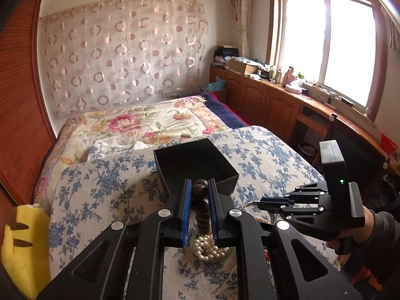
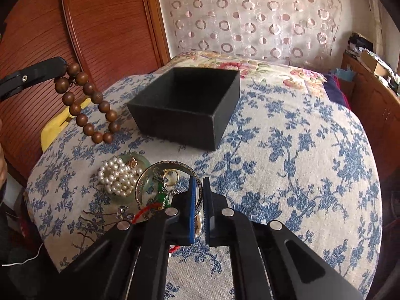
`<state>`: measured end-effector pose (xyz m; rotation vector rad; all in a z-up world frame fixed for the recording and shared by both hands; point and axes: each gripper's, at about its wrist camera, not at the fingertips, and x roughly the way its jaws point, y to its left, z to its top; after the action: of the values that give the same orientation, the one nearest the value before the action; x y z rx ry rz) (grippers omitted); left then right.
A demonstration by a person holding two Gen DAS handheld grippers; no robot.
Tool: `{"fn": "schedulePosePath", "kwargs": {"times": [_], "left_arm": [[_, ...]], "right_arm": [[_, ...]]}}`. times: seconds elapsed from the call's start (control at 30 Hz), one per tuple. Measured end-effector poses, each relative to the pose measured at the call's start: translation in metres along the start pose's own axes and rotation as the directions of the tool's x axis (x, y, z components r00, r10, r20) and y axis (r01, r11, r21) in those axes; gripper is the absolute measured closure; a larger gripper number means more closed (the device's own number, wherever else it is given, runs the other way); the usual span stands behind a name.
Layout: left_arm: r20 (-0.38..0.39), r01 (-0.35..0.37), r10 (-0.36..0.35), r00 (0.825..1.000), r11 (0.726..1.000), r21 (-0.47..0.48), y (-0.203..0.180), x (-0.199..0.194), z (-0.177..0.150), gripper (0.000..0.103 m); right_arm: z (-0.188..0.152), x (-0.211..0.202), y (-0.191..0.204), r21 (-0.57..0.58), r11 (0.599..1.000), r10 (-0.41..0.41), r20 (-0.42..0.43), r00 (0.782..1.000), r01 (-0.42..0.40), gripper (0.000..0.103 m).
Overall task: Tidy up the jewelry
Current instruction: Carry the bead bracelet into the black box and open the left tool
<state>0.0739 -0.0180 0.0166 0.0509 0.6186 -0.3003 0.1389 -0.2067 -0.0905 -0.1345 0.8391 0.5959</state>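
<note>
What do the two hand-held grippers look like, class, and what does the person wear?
Each gripper, left and right, is matt black, with angular linkage arms, round silver pivot pins and flat blue pads lining the jaws. Seen from the left wrist, the right one carries a black box with a small green light. A dark grey sleeve covers the wrist.

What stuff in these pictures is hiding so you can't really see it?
- Black box floor: both views, too dark and its walls block it, so contents unknown.
- Wooden bead bracelet: left wrist view, the left tongs cover most of it.
- Silver bangle: right wrist view, its near side hides behind the right tongs.
- Small charms beside the pearls: too small and tangled.
</note>
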Motion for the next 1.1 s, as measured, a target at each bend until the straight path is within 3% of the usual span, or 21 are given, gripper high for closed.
{"fn": "schedulePosePath", "kwargs": {"times": [0.33, 0.57, 0.87, 1.1], "left_arm": [[0.035, -0.064, 0.063, 0.997, 0.998, 0.023, 0.012, 0.000, 0.025, 0.091], [0.051, -0.089, 0.088, 0.995, 0.996, 0.015, 0.026, 0.004, 0.045, 0.091], [0.036, -0.110, 0.109, 0.993, 0.994, 0.023, 0.035, 0.018, 0.054, 0.091], [0.019, -0.094, 0.093, 0.995, 0.995, 0.032, 0.033, 0.031, 0.059, 0.091]], "right_arm": [[0.051, -0.003, 0.001, -0.041, 0.998, -0.050, 0.068, 0.996, 0.053, 0.097], [0.097, 0.022, -0.009, -0.052, 0.994, -0.090, 0.097, 0.991, 0.095, 0.097], [0.113, 0.059, -0.005, -0.115, 0.986, -0.117, 0.059, 0.991, 0.123, 0.097], [0.109, 0.059, -0.007, -0.093, 0.993, -0.065, 0.035, 0.997, 0.068, 0.085]]}}
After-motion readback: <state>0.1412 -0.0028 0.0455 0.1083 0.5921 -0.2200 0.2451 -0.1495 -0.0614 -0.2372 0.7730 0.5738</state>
